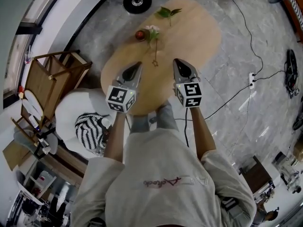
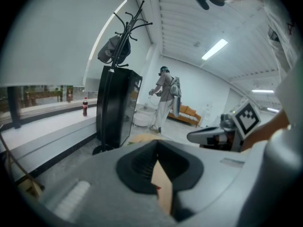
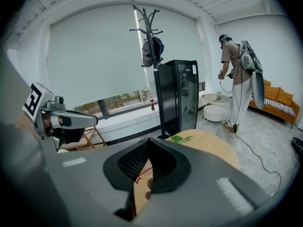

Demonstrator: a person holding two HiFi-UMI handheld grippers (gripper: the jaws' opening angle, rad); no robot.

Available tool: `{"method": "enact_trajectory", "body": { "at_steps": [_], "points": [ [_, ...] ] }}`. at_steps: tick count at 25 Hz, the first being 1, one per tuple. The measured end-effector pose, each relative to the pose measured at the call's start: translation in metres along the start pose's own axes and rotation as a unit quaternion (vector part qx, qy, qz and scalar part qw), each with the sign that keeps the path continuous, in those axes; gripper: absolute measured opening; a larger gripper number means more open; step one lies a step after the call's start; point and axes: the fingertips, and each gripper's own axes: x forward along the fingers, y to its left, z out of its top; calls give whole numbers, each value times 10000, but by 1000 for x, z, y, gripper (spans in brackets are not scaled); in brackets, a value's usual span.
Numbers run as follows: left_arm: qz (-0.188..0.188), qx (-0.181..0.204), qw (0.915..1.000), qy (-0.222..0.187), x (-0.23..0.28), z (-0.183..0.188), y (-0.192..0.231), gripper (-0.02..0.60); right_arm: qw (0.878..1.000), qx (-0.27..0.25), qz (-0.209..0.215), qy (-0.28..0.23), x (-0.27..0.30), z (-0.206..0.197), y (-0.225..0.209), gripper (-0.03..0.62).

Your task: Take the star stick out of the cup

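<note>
Our left tool and right tool are closed on nothing above the wooden surface. The star stick ends at the cup. Our shirt's print is unreadable.

Perhaps office lounge: fridge, sofa.

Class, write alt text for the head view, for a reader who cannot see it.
Seen from above, a person holds the left gripper and right gripper, both shut, over an oval wooden table. Beyond them sit a red cup, a white flower and a green leaf.
</note>
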Motion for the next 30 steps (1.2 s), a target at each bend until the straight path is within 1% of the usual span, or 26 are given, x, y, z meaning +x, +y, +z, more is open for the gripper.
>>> {"method": "enact_trajectory", "body": {
  "at_steps": [12, 18, 23, 30],
  "points": [
    [-30, -278, 9993, 236, 13, -77, 7, 0, 9992, 154, 132, 343, 29, -80, 13, 5],
    [-20, -435, 9984, 354, 27, -125, 18, 0, 9975, 179, 295, 610, 45, -131, 25, 5],
    [9, -495, 9980, 404, 37, -157, 27, 0, 9960, 193, 420, 760, 59, -167, 35, 5],
    [50, -574, 9973, 462, 46, -190, 37, 0, 9963, 232, 474, 682, 74, -191, 41, 5]
  ]
}}
